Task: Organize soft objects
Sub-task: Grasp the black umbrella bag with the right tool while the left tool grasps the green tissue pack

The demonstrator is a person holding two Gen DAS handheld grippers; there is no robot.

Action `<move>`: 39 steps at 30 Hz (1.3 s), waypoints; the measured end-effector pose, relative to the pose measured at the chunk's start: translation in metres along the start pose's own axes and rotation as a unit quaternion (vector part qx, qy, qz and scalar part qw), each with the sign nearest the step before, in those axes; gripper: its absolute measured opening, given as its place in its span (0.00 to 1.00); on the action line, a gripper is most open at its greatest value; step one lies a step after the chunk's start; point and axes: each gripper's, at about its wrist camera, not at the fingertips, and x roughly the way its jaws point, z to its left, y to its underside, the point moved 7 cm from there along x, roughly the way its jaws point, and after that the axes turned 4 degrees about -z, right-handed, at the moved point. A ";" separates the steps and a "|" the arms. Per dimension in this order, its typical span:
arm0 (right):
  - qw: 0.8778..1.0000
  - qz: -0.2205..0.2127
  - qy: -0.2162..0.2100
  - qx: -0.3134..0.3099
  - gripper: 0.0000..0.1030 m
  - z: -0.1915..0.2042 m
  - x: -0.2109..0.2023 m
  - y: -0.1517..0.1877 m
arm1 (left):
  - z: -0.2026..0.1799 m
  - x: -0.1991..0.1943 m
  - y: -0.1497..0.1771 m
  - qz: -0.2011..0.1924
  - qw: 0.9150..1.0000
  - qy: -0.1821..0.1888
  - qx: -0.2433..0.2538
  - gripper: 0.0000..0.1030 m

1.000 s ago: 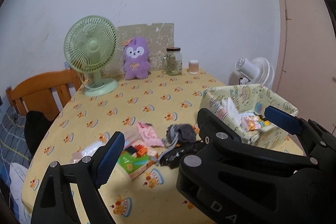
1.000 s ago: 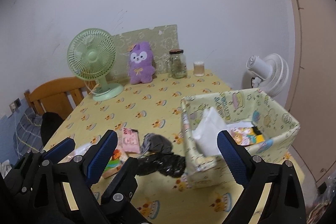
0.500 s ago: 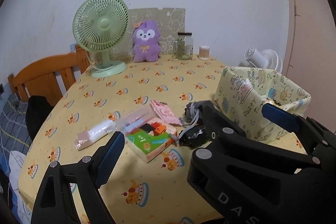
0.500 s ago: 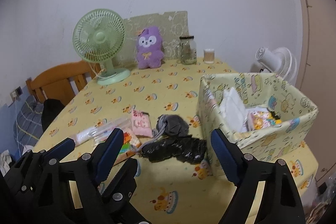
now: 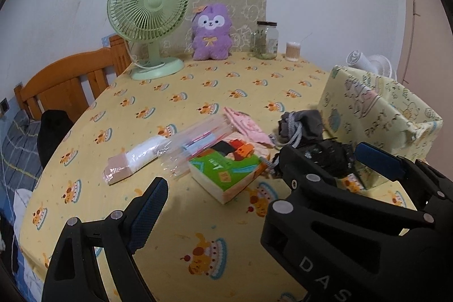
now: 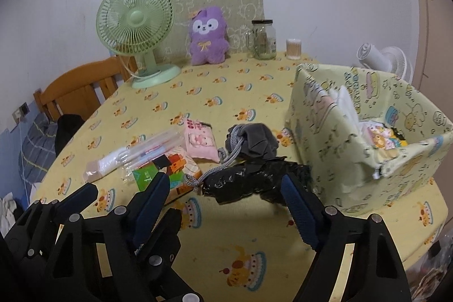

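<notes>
We hold the left gripper [image 5: 260,186] with its jaws spread wide and nothing between them, above the yellow tablecloth [image 5: 198,92]. The right gripper [image 6: 226,203] has its jaws closing, still apart, the crumpled black bag [image 6: 252,180] just ahead between the pad tips, not pinched. From that bag, the grey drawstring pouch [image 6: 257,143] lies touching at twelve o'clock, the pink packet [image 6: 198,140] at ten, the green block pack [image 6: 167,171] at nine. The patterned box [image 6: 339,137] stands at three o'clock. The purple plush [image 6: 208,36] sits far off at twelve.
</notes>
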 end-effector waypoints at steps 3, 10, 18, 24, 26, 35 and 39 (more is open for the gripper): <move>1.000 0.015 0.001 -0.002 0.81 0.003 0.010 0.004 | 0.005 0.008 0.003 0.010 1.000 -0.006 -0.002 0.88; 0.999 0.040 0.010 -0.012 0.79 0.006 0.033 0.012 | 0.015 0.026 0.010 0.036 0.999 -0.017 -0.006 0.88; 0.997 0.069 0.009 -0.026 0.57 0.008 0.053 0.019 | 0.020 0.043 0.019 0.064 0.997 -0.034 -0.001 0.88; 0.998 0.062 0.003 -0.018 0.53 0.004 0.051 0.012 | 0.014 0.041 0.010 0.050 0.999 -0.022 0.003 0.88; 0.998 0.058 0.000 -0.012 0.53 0.002 0.050 0.009 | 0.013 0.043 0.006 0.045 0.999 -0.022 0.005 0.88; 0.998 0.053 0.003 -0.014 0.55 -0.003 0.046 -0.001 | 0.012 0.058 -0.004 0.050 0.999 -0.013 -0.001 0.88; 0.998 0.060 0.007 -0.009 0.55 -0.006 0.047 0.000 | 0.007 0.067 0.001 0.071 0.997 0.009 -0.005 0.77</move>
